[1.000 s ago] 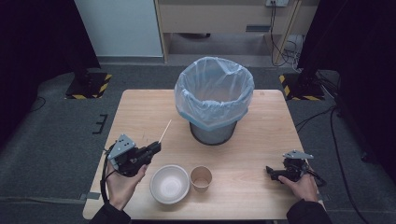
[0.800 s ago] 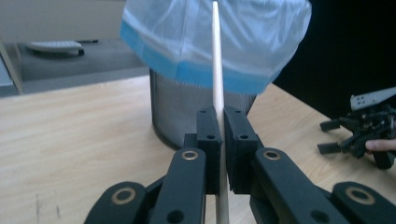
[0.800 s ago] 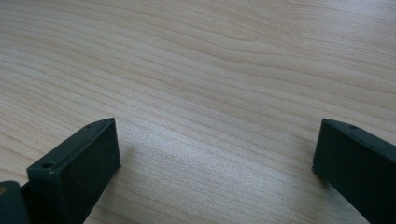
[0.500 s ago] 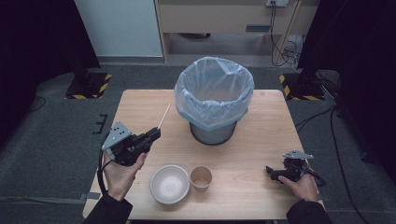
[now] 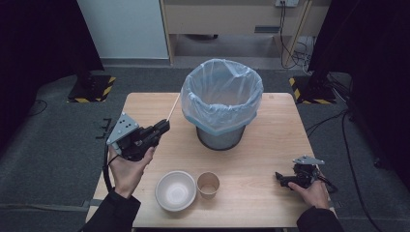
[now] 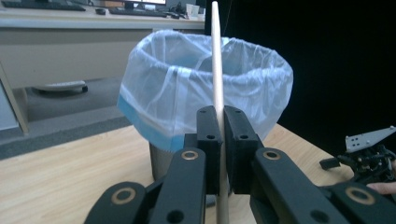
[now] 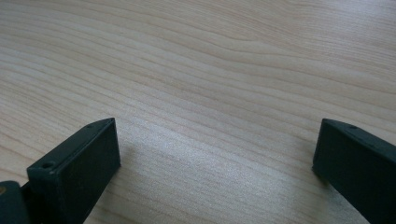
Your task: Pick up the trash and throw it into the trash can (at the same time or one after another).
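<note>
Overhead: pale wood table (image 5: 270, 140) on grey carpet, dark room. Left gripper (image 5: 162, 128) pinches a wooden stick (image 5: 172, 107) beside the lined bin (image 5: 221, 101); right gripper (image 5: 280, 177) spread wide.

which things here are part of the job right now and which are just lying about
In the job:
- wooden stick, clamped in the left hand-held gripper and lifted off the table
- bin with the plastic liner, which the stick points toward

Just lying about:
- white bowl
- paper cup
- right hand-held gripper, open, resting low over bare table
</note>
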Demonstrator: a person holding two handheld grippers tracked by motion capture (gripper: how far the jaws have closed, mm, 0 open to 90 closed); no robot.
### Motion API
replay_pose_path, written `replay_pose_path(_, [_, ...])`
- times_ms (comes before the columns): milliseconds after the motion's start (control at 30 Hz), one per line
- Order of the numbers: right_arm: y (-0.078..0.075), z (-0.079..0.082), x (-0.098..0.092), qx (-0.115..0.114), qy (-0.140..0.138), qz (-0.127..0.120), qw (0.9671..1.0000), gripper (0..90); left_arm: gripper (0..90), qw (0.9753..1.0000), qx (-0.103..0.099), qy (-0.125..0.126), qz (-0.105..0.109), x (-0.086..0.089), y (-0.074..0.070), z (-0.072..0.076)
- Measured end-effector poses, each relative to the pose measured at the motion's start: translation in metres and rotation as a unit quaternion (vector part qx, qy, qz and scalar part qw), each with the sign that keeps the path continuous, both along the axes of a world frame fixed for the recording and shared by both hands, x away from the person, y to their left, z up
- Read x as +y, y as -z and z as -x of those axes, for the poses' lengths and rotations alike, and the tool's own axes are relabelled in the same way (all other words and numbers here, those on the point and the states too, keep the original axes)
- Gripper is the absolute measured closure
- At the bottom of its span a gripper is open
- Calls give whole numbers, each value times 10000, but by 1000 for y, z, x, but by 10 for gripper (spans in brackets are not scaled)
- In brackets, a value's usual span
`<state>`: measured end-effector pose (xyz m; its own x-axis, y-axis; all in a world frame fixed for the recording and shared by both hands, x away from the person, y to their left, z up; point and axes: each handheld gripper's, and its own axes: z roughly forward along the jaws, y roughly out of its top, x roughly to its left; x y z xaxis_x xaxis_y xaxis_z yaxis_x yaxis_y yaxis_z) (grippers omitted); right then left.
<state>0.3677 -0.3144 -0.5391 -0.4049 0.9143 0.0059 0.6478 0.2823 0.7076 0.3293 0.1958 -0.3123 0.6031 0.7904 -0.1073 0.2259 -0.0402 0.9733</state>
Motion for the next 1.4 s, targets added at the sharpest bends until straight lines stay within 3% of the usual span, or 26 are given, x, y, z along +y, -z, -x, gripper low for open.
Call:
replay_pose_path(767, [0, 0, 0, -2, -3, -1, 10000, 9, 855, 9987, -499, 68, -19, -22, -38, -23])
replay_pose_path(1400, [0, 0, 0, 0, 0, 0, 10000, 9, 855, 9975, -705, 88, -48, -46, -60, -55])
